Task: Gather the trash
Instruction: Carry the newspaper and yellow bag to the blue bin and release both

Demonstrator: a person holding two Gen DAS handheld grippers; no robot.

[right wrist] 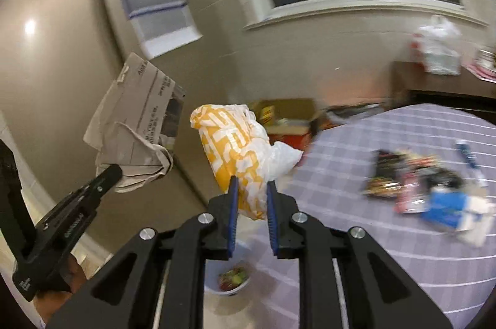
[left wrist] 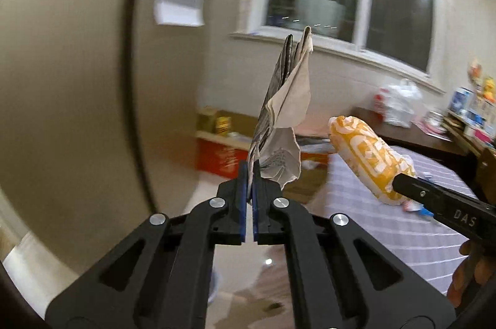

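My left gripper [left wrist: 250, 174] is shut on a crumpled newspaper sheet [left wrist: 283, 112] that stands up from its jaws; the sheet also shows in the right wrist view [right wrist: 136, 127], held by the left gripper [right wrist: 113, 171]. My right gripper [right wrist: 251, 189] is shut on a yellow and white plastic bag [right wrist: 232, 146], held in the air past the table edge. The bag also shows in the left wrist view [left wrist: 369, 155], at the tip of the right gripper [left wrist: 400, 182]. Several wrappers [right wrist: 424, 186] lie on the checked tablecloth [right wrist: 356, 236].
A white bin [right wrist: 228, 279] with some scraps inside stands on the floor below the right gripper. Cardboard boxes [left wrist: 223, 143] sit by the wall under the window. A dark desk [left wrist: 412, 137] with a plastic bag and clutter stands at the right.
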